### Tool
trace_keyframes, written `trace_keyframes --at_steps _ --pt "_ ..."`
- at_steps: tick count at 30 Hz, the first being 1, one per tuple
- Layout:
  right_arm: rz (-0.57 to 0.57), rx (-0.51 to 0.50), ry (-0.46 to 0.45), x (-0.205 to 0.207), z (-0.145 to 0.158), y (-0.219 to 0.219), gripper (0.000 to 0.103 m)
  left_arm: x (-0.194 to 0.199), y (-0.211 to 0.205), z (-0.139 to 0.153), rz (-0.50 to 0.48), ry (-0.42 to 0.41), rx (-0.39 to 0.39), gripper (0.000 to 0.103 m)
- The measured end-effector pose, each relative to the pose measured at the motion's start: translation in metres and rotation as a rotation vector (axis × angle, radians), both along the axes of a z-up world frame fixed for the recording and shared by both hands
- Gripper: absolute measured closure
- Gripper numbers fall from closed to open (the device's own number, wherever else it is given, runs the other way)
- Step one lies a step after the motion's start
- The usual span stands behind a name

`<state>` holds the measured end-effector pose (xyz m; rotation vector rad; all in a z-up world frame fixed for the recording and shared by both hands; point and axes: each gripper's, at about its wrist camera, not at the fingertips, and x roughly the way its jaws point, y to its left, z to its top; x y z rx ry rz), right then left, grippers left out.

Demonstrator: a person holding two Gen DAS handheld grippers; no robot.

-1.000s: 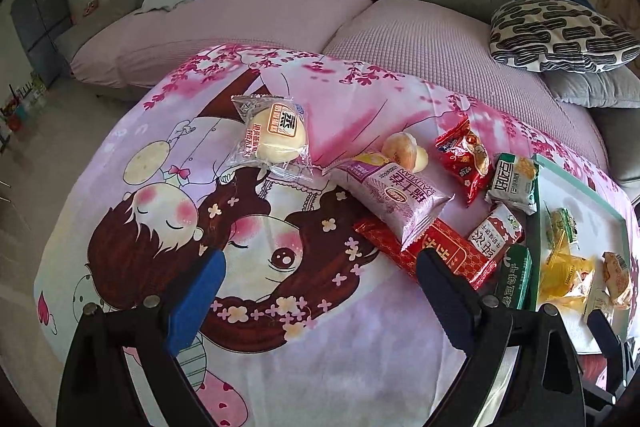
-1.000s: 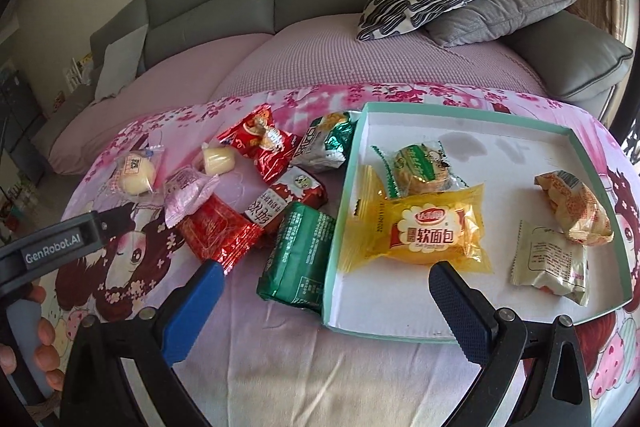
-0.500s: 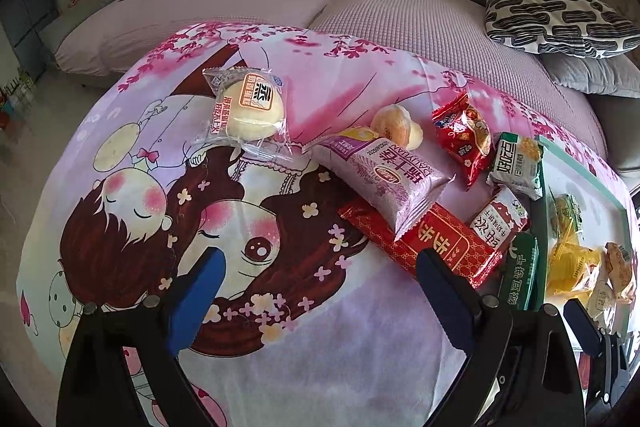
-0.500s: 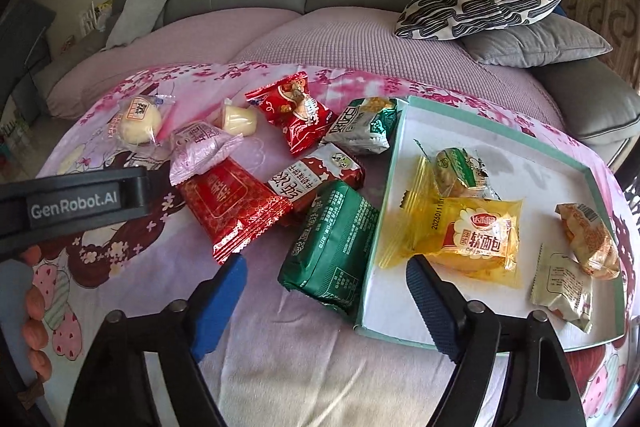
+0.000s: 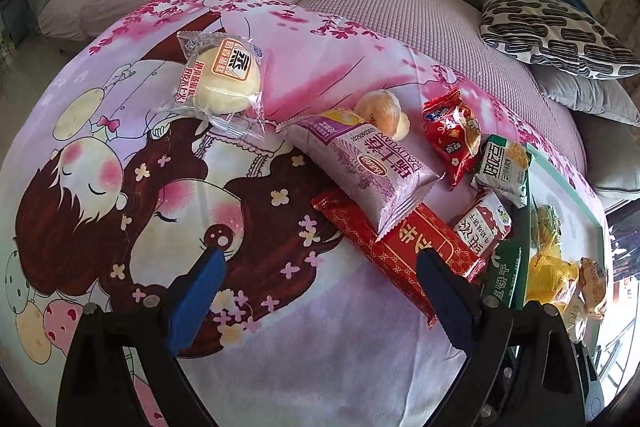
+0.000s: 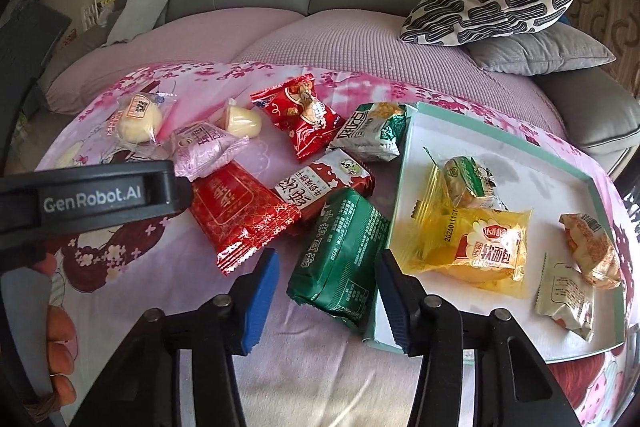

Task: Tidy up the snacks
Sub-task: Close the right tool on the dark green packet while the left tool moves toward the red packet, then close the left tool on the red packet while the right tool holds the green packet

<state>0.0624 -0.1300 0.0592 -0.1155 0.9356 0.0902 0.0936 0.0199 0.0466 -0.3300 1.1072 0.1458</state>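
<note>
Snacks lie on a pink cartoon cloth. My right gripper [image 6: 326, 273] is open, its blue pads on either side of the near end of a green biscuit pack [image 6: 340, 255] that leans on the teal-rimmed tray [image 6: 404, 163]. The tray holds a yellow bread pack [image 6: 480, 247] and three smaller packets. My left gripper [image 5: 320, 267] is open and empty above the cloth, near a long red pack [image 5: 400, 243] with a purple pack [image 5: 368, 167] on it. A wrapped bun [image 5: 224, 79] lies farther left.
A red pouch [image 6: 304, 115], a green-white packet [image 6: 372, 131], a red-white packet [image 6: 320, 183] and a small yellow bun [image 6: 240, 121] lie left of the tray. A grey sofa with a patterned cushion [image 6: 488, 7] is behind. The left gripper's body [image 6: 88, 195] crosses the right view.
My right gripper has moved left and lower, from over the tray to the green biscuit pack, and its jaws have narrowed. My left gripper has come closer to the cloth.
</note>
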Motion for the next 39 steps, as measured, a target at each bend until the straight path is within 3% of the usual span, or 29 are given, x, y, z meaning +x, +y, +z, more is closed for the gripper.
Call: trace_keyframes --at_steps 5,9,17,21,33,39 --pt "0.028 -0.054 0.023 0.002 -0.01 0.011 0.055 0.002 0.0 -0.005 0.003 0.061 0.048 0.007" --pt "0.029 -0.166 0.023 0.003 -0.019 0.018 0.058 0.002 0.001 -0.009 0.002 0.097 0.075 0.007" --pt "0.036 -0.301 0.014 0.003 -0.03 0.03 0.06 0.001 0.003 -0.009 -0.001 0.107 0.089 0.007" --pt "0.031 -0.321 0.008 0.004 -0.03 0.03 0.062 0.001 0.0 -0.008 -0.005 0.11 0.098 0.007" --pt "-0.031 -0.119 0.025 0.008 -0.011 0.005 0.075 -0.001 0.0 -0.003 -0.005 0.092 0.078 0.007" --pt "-0.06 0.037 0.066 0.007 -0.004 -0.013 0.077 0.0 0.002 -0.001 0.008 0.076 0.041 0.007"
